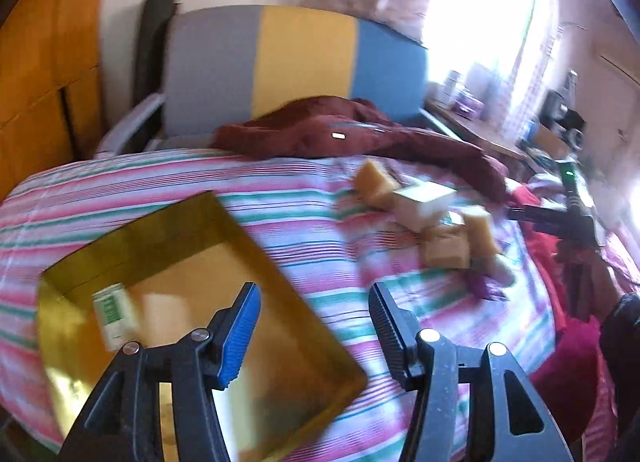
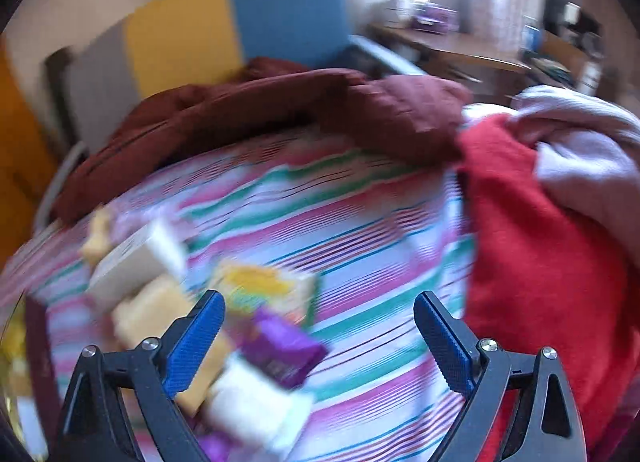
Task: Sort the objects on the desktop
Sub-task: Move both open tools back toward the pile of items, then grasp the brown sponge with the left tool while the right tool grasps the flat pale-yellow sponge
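Both the left gripper (image 1: 314, 318) and right gripper (image 2: 320, 326) stand released and empty above the striped bedspread (image 1: 280, 202), gold tray (image 1: 192, 246) beside the left one.

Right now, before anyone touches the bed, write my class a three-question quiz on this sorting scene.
1. True or false: the gold tray is completely empty.
2. Multiple choice: the pile of small boxes lies on A) a wooden desk, B) the striped bedspread, C) the floor.
3. Short answer: is anything held between the fingers of the left gripper or the right gripper?

Key
1. False: one small white and green box lies in it.
2. B.
3. No: both grippers are open with nothing gripped. The right one hovers by a purple packet at the pile's edge.
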Tool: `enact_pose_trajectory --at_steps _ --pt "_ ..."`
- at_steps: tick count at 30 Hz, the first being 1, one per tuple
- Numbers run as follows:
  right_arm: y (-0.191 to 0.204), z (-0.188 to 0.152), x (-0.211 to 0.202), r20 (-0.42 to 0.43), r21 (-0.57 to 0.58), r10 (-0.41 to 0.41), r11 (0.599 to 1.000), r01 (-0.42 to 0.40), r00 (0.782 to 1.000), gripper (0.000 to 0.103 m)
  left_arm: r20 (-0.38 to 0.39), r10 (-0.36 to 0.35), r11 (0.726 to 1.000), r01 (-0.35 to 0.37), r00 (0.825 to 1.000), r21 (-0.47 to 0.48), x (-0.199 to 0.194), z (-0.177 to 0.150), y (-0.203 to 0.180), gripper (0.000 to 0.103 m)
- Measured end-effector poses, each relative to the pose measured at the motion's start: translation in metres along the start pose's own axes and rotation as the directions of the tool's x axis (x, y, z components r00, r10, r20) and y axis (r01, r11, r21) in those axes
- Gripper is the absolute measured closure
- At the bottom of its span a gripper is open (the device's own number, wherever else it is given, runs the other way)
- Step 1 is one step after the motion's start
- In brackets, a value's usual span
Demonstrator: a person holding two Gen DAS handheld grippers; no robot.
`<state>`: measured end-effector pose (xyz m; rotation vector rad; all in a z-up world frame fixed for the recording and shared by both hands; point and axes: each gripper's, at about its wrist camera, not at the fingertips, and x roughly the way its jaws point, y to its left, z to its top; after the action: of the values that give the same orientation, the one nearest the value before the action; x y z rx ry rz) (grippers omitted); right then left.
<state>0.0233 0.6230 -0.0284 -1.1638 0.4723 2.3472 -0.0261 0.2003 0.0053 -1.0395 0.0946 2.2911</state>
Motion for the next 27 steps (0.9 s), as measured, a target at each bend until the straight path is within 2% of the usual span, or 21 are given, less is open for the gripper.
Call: enact_pose_trajectory --at_steps 1,5,8,10,20,27 --pt "0.006 -0.004 -0.001 -0.005 -0.033 0.053 0.998 -0.053 0.999 0.007 -0.003 -0.013 1.0 0.013 1.0 0.01 0.003 0.001 -0.007 0.046" --pt "0.021 -0.012 0.008 -0.038 -0.107 0.161 0.981 -0.164 0.986 0.007 -0.028 -0.081 0.994 0.082 0.996 0.073 0.017 0.006 -0.042 0.046" --pt "0.042 -0.02 0.013 -0.066 -0.196 0.19 0.96 -0.199 0.98 0.004 -0.069 -0.121 0.987 0.127 0.99 0.097 0.032 0.007 -0.061 0.046" --pt "0.053 -0.024 0.014 -0.071 -0.238 0.181 0.952 -0.193 0.981 0.002 -0.101 -0.152 0.981 0.163 0.983 0.103 0.043 0.007 -0.072 0.046" --pt "0.05 -0.023 0.041 -0.093 -0.208 0.257 0.94 -0.271 0.962 0.001 -0.205 -0.24 0.963 0.259 0.949 0.074 0.09 0.003 -0.096 0.046" --pt "0.05 -0.022 0.044 -0.08 -0.194 0.279 0.937 -0.29 0.957 0.001 -0.234 -0.249 0.96 0.271 0.94 0.068 0.108 0.001 -0.102 0.046"
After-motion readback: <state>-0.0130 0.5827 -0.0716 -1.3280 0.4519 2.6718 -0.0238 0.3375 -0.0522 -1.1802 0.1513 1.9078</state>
